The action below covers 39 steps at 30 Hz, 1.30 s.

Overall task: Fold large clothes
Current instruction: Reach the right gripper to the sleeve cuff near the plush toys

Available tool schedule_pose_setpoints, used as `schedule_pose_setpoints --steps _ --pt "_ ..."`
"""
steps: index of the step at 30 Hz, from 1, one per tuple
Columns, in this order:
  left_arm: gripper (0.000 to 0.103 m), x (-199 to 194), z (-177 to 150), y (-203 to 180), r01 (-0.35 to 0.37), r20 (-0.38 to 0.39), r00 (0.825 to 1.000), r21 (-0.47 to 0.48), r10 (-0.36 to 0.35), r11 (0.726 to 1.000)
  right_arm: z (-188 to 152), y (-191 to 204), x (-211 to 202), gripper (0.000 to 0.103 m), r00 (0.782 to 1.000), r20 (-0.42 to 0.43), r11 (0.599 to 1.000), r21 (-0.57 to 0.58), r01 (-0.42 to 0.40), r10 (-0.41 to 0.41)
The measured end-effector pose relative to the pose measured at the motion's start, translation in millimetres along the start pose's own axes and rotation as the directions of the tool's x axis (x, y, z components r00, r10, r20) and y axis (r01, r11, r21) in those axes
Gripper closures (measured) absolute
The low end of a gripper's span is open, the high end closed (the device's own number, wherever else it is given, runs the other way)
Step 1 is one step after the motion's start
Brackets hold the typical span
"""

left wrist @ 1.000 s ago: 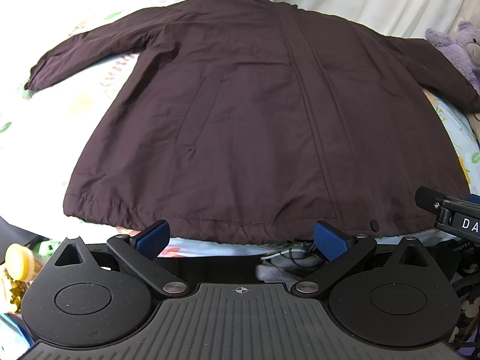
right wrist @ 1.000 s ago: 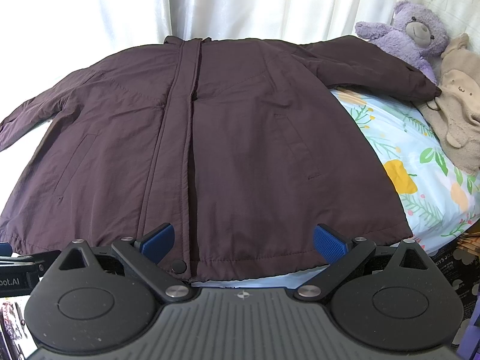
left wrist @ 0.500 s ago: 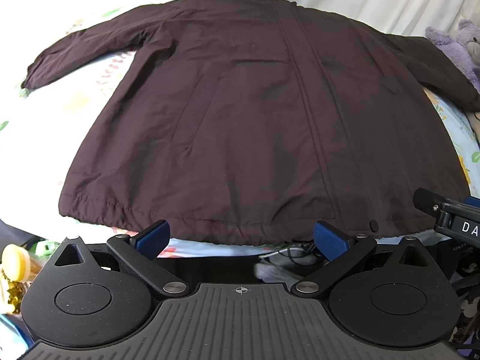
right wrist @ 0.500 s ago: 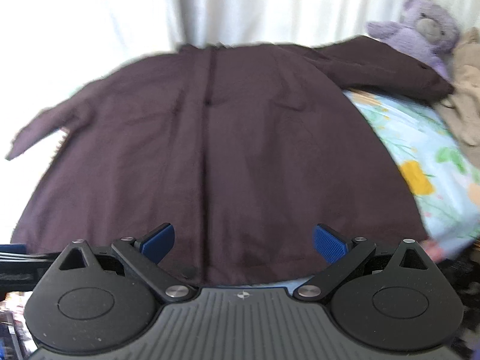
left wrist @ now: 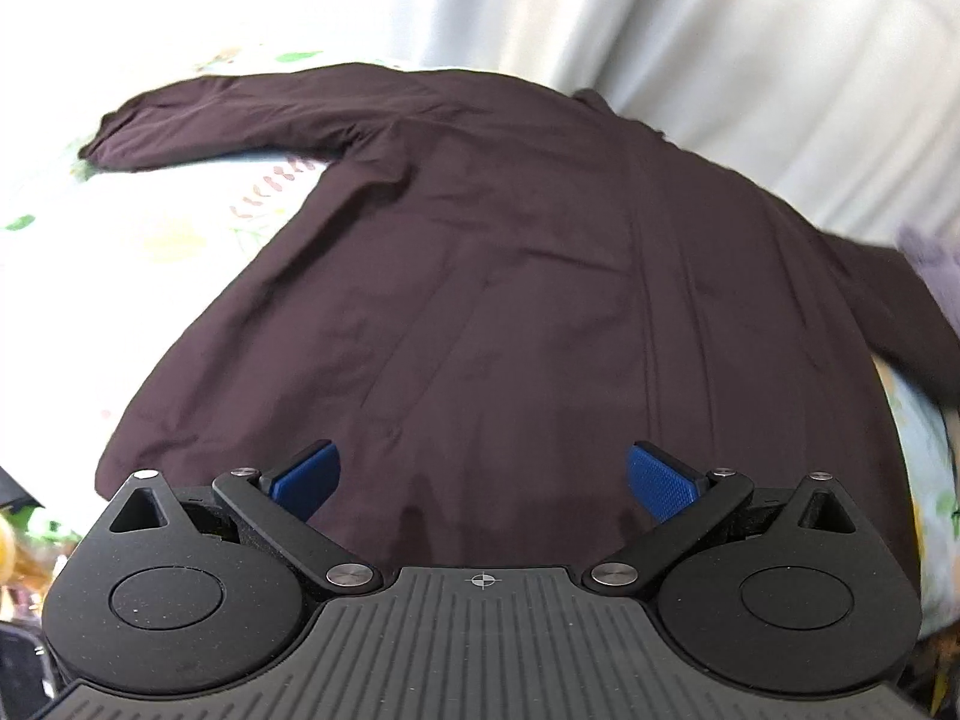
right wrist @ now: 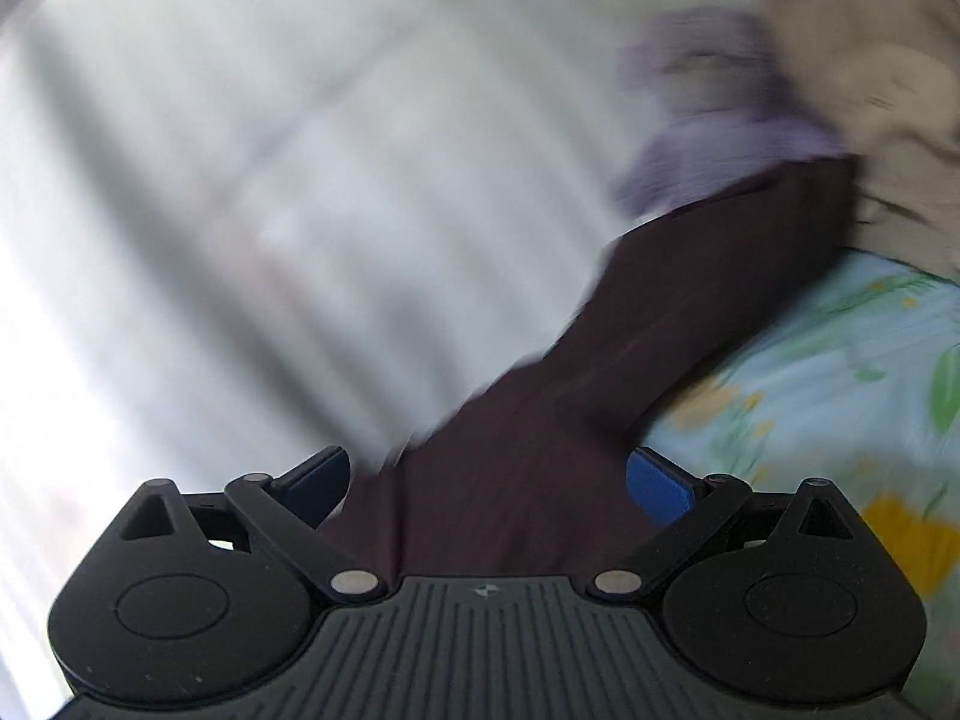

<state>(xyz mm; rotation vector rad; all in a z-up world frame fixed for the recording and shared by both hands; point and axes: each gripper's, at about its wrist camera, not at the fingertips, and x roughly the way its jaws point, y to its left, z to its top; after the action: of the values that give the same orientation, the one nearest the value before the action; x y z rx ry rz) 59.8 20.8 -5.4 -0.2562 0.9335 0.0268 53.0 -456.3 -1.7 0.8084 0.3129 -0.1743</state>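
A dark maroon jacket (left wrist: 510, 276) lies spread flat, front up, on a floral bedsheet (left wrist: 150, 240), its left sleeve (left wrist: 240, 114) stretched out to the left. My left gripper (left wrist: 483, 477) hovers open above the jacket's lower hem, with nothing between its blue pads (left wrist: 306, 477). In the blurred right wrist view the jacket's right sleeve (right wrist: 690, 300) runs up and to the right over the bed. My right gripper (right wrist: 486, 480) is open above the sleeve's near part, holding nothing.
A white curtain (left wrist: 600, 12) hangs behind the bed. A purple plush toy (right wrist: 720, 114) and a beige one (right wrist: 888, 90) lie blurred beside the right cuff. The floral sheet (right wrist: 840, 360) shows right of the sleeve. Clutter lies low at the bed's left edge (left wrist: 24, 546).
Both grippers have moved forward over the jacket. The left now sits past the hem, turned left. The right has swung fast to the right, onto the right sleeve.
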Motion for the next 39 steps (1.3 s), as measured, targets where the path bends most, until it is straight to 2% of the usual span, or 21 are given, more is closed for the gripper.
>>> schedule_pose_setpoints --steps 2,4,5,9,11,13,15,17,19,21,23,24,26,27,29,32,33,34,36,37,39 --pt "0.0 12.7 9.7 0.4 0.006 0.0 1.0 -0.03 -0.006 1.0 31.0 -39.0 25.0 0.016 0.997 0.052 0.991 0.118 0.058 -0.065" --pt "0.0 23.2 17.2 -1.9 -0.002 0.02 1.0 -0.039 0.002 0.999 57.9 -82.2 50.3 0.045 0.989 0.076 0.963 0.247 0.103 -0.125" --pt "0.0 30.0 21.7 -5.6 -0.017 0.026 0.999 -0.035 0.018 0.999 67.4 -101.2 60.6 0.05 0.984 0.083 0.945 0.303 0.125 -0.156" --pt "0.0 57.6 36.6 -16.9 -0.061 0.023 0.998 -0.029 0.062 0.998 96.7 -167.5 100.3 0.051 0.955 0.102 0.866 0.457 0.205 -0.28" --pt "0.0 75.6 42.2 -20.6 -0.075 -0.003 0.997 -0.045 0.075 0.996 104.2 -193.4 114.8 0.05 0.949 0.092 0.83 0.516 0.214 -0.302" --pt "0.0 89.1 43.5 -22.3 -0.074 -0.025 0.997 -0.069 0.072 0.995 108.9 -215.4 126.7 0.044 0.95 0.078 0.785 0.586 0.203 -0.304" --pt "0.0 99.4 43.7 -24.5 -0.069 -0.046 0.997 -0.097 0.065 0.993 110.7 -226.1 134.7 0.043 0.952 0.084 0.77 0.611 0.183 -0.293" --pt "0.0 106.5 43.2 -27.2 -0.048 -0.053 0.998 -0.107 0.043 0.993 115.1 -228.3 140.1 0.054 0.956 0.103 0.78 0.605 0.158 -0.274" --pt "0.0 111.8 44.0 -31.5 -0.039 -0.059 0.998 -0.096 0.033 0.995 123.6 -217.5 142.0 0.076 0.955 0.105 0.811 0.558 0.176 -0.279" --pt "0.0 118.5 46.9 -35.5 -0.044 -0.078 0.996 -0.092 0.037 0.995 135.0 -198.2 142.6 0.088 0.946 0.119 0.855 0.472 0.213 -0.302" --pt "0.0 120.3 50.6 -35.9 -0.029 -0.089 0.996 -0.096 0.021 0.995 143.3 -157.9 133.4 0.09 0.935 0.188 0.918 0.323 0.231 -0.302" --pt "0.0 121.7 53.7 -36.8 -0.028 -0.088 0.996 -0.099 0.02 0.995 145.9 -127.7 128.7 0.09 0.934 0.234 0.95 0.218 0.222 -0.271" --pt "0.0 120.5 60.4 -38.1 -0.028 -0.07 0.997 -0.1 0.021 0.995 144.6 -70.9 122.2 0.09 0.944 0.289 0.987 0.02 0.159 -0.158" --pt "0.0 120.1 65.2 -38.4 -0.023 -0.061 0.998 -0.102 0.017 0.995 139.4 -37.2 119.7 0.089 0.954 0.293 0.991 -0.097 0.097 -0.064" --pt "0.0 119.5 76.7 -39.6 -0.002 -0.037 0.999 -0.112 -0.003 0.994 122.4 17.7 121.0 0.085 0.968 0.238 0.957 -0.29 -0.01 0.082" --pt "0.0 121.0 94.7 -45.2 0.055 -0.011 0.998 -0.126 -0.057 0.99 71.9 90.3 133.2 0.068 0.978 0.055 0.833 -0.534 -0.142 0.202" --pt "0.0 121.6 101.5 -47.2 0.083 0.002 0.996 -0.13 -0.084 0.988 51.7 106.8 139.2 0.05 0.974 -0.043 0.787 -0.582 -0.205 0.223" --pt "0.0 121.7 108.1 -49.6 0.111 0.018 0.994 -0.13 -0.11 0.985 33.6 118.0 144.2 0.039 0.963 -0.137 0.748 -0.608 -0.266 0.231" --pt "0.0 121.4 120.6 -53.4 0.159 0.058 0.987 -0.126 -0.153 0.979 -1.4 128.9 148.1 0.038 0.932 -0.278 0.692 -0.627 -0.358 0.231" --pt "0.0 122.1 126.3 -54.3 0.18 0.072 0.982 -0.121 -0.172 0.976 -13.6 128.6 148.1 0.037 0.921 -0.318 0.677 -0.628 -0.384 0.227" --pt "0.0 125.6 136.9 -54.5 0.226 0.085 0.972 -0.114 -0.217 0.967 -29.3 118.1 148.4 0.037 0.913 -0.353 0.695 -0.603 -0.391 0.207"
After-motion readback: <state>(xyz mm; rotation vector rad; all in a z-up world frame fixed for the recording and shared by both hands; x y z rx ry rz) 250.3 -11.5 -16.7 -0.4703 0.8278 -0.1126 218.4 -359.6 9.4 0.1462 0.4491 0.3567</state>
